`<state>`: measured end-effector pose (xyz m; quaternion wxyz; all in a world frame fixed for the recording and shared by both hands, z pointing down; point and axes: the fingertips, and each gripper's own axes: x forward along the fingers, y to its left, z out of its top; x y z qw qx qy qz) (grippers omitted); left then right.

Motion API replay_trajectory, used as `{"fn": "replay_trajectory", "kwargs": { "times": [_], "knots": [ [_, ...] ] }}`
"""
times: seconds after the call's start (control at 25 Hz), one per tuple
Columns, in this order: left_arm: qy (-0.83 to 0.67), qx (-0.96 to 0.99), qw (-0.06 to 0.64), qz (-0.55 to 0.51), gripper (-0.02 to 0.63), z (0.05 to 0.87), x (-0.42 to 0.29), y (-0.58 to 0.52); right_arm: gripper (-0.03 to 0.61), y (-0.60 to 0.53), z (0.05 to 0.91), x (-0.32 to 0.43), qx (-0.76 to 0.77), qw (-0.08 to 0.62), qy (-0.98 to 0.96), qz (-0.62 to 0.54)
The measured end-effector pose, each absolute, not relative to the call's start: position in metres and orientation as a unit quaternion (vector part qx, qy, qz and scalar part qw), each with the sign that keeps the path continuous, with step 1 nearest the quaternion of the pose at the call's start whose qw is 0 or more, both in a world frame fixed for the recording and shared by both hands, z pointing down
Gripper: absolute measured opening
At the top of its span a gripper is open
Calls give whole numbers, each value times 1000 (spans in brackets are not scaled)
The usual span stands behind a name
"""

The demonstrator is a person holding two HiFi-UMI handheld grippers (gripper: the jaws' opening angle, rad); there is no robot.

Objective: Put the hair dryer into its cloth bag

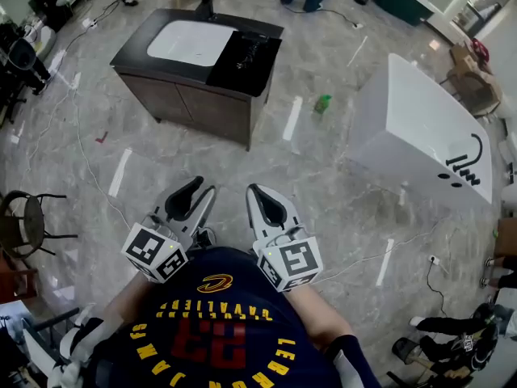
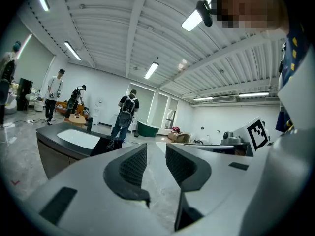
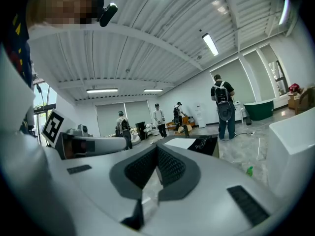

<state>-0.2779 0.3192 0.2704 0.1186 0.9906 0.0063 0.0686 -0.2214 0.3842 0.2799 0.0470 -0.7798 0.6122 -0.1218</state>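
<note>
The person is holding both claws close to the chest, pointing almost level, likely because nothing is near enough to grab. The left claw is standing partly open with nothing inside. The right claw is pressing its tips together, empty. I cannot spot the hair dryer for sure. Maybe it is the small dark thing lying on the dark desk, well apart.

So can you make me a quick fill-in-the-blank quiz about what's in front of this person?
The left gripper has nothing in it and its jaws stand ____.
The right gripper has its jaws ____, tips touching.
The small thing on the floor between the cabinet and the white tub is ____ in colour.
Missing words: apart; shut; green.
</note>
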Motion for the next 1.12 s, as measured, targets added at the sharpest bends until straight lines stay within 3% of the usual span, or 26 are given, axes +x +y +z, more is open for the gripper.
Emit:
{"fn": "replay_trajectory", "kwargs": {
  "times": [0.64, 1.12],
  "knots": [
    [-17, 984, 146, 100, 123, 300, -235, 389, 9, 454, 315, -170, -765, 78, 611, -191],
    [13, 983, 142, 115, 123, 311, -185, 353, 9, 423, 332, -125, -784, 83, 578, -211]
  ]
}}
